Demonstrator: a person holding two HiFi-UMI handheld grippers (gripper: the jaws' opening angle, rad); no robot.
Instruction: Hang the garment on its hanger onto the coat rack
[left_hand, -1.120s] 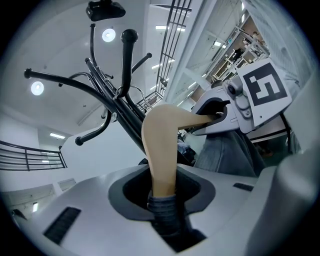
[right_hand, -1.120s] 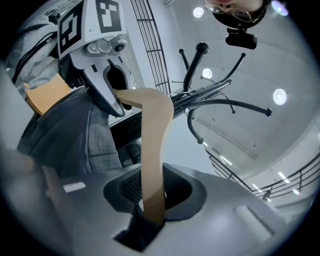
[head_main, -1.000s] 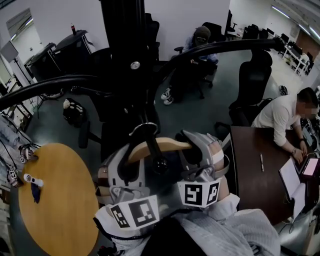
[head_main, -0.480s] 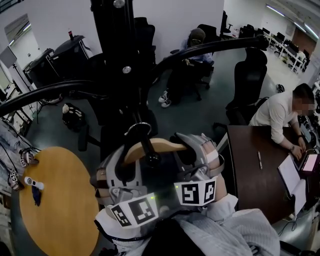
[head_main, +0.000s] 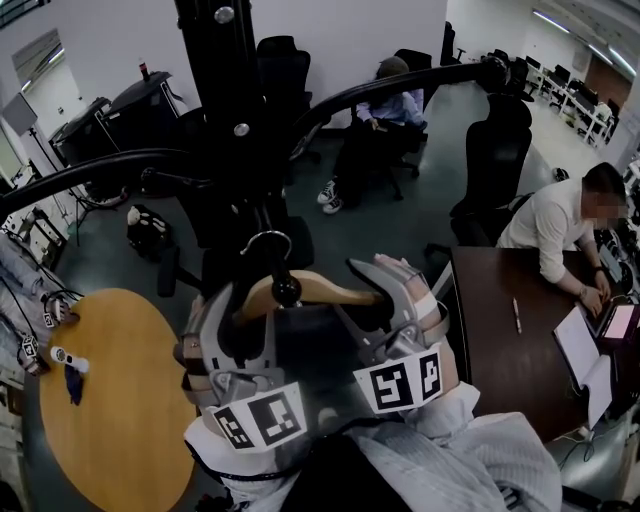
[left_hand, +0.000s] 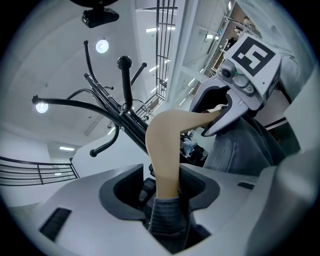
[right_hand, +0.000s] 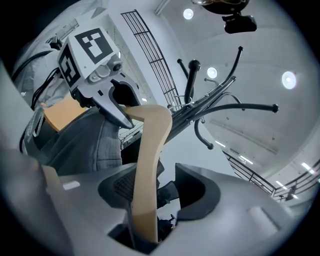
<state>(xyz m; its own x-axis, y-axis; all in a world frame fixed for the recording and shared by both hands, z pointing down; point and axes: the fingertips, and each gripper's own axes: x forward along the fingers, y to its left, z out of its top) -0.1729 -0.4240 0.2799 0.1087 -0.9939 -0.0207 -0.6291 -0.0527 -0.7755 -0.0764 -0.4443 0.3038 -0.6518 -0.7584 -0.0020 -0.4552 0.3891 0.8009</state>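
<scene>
Left tongs (left_hand: 160, 187): we see the jaws opening wide, the hanger's wooden arm standing loose between them.
Right tongs (right_hand: 160, 192): opening too, the other arm leaning on one pad, a gap at the other.
Hanger (head_main: 325, 290): pale wood, spanning both tongs; its metal hook (head_main: 262, 240) is up by the pole, and we can't tell if it has caught.
Garment (right_hand: 85, 142): grey, draped on the hanger.
Coat rack (head_main: 225, 90): black pole with curved arms, right ahead of us.
Round table (head_main: 120, 420): wooden, low left, small items near its edge.
Desk (head_main: 500, 340): dark, on the right, with a seated person (head_main: 555, 235) writing.
Room: an office with a grey floor (head_main: 400, 225) and black chairs (head_main: 500, 160).
</scene>
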